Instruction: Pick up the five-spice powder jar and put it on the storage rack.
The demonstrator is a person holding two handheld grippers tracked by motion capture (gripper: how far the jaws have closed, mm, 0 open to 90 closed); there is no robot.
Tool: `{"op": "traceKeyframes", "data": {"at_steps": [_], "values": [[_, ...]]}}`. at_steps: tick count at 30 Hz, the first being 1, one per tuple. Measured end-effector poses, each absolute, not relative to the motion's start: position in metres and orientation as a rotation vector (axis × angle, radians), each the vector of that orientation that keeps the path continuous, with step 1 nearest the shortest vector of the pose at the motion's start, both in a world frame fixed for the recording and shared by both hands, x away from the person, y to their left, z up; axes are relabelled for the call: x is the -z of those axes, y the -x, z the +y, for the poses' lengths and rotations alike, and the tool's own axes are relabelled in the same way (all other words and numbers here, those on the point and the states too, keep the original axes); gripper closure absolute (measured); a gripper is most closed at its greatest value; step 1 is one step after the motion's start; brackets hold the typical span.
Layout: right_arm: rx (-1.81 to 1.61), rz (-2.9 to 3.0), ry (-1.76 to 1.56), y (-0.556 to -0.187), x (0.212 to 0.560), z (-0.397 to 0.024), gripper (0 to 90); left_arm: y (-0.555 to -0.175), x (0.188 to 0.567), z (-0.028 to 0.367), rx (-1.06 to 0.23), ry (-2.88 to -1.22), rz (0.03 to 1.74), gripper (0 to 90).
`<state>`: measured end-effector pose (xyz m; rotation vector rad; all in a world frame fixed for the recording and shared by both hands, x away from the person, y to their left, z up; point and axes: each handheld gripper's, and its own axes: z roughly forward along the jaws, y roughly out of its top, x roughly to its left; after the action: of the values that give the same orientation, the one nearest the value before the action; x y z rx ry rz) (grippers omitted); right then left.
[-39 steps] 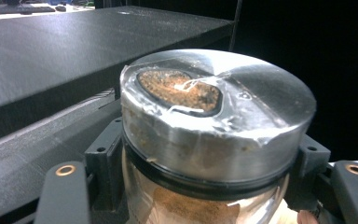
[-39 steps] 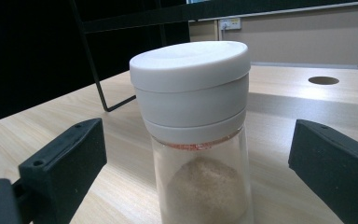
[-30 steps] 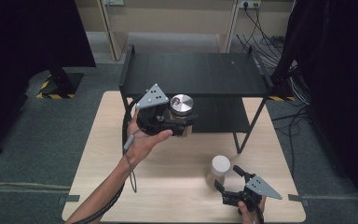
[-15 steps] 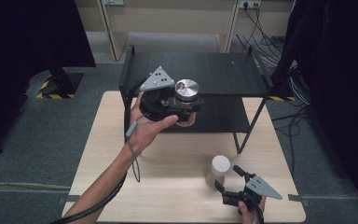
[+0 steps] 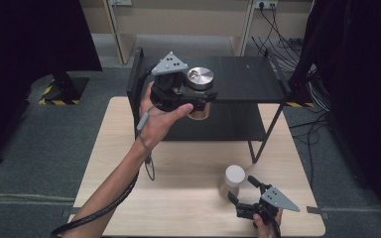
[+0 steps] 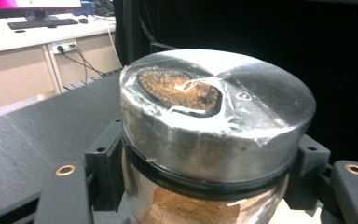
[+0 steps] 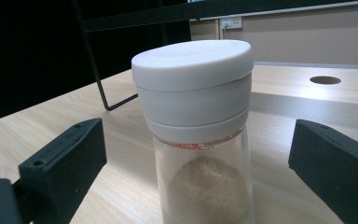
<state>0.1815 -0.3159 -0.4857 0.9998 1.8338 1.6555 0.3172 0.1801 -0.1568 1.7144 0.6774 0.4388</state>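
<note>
A glass jar of brown powder with a silver metal lid is held in the air by my left gripper, level with the front edge of the black shelf's top. In the left gripper view the jaws press on both sides of the jar below its lid. A clear shaker with a white cap stands on the wooden table at the front right. My right gripper is open, with the shaker standing between its spread fingers, untouched.
A black two-level shelf stands at the back of the table, with a bare top and a lower board. Its thin legs come down at the right. A round hole is in the tabletop.
My left gripper has carried the metal-lidded jar upward and farther back, from in front of the lower shelf to the top shelf's edge. The right gripper and the shaker have not moved.
</note>
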Motion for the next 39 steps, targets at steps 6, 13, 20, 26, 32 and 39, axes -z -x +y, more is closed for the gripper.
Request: {"op": "traceKeyframes", "data": {"at_steps": [6,13,20,26,32,39], "values": [[-1.657,1.834,-1.001,-0.182,0.486,-0.316,4.4,-0.325,0.153,0.180,-0.445,-1.692,0.719,30.5],[-1.658,1.836,-0.999,-0.182,0.486,-0.316,4.3,-0.336,0.155,0.180,-0.469,-1.669,0.774,30.5],[-1.657,1.838,-0.999,-0.183,0.486,-0.316,4.4,-0.346,0.157,0.180,-0.509,-1.647,0.823,30.5],[-1.658,1.839,-0.998,-0.183,0.486,-0.316,4.4,-0.352,0.158,0.178,-0.524,-1.637,0.868,30.5],[-1.657,1.843,-0.996,-0.184,0.485,-0.317,4.4,-0.356,0.157,0.174,-0.539,-1.630,0.890,30.5],[-1.660,1.842,-0.993,-0.184,0.486,-0.317,4.4,-0.358,0.155,0.171,-0.565,-1.625,0.911,30.5]]}}
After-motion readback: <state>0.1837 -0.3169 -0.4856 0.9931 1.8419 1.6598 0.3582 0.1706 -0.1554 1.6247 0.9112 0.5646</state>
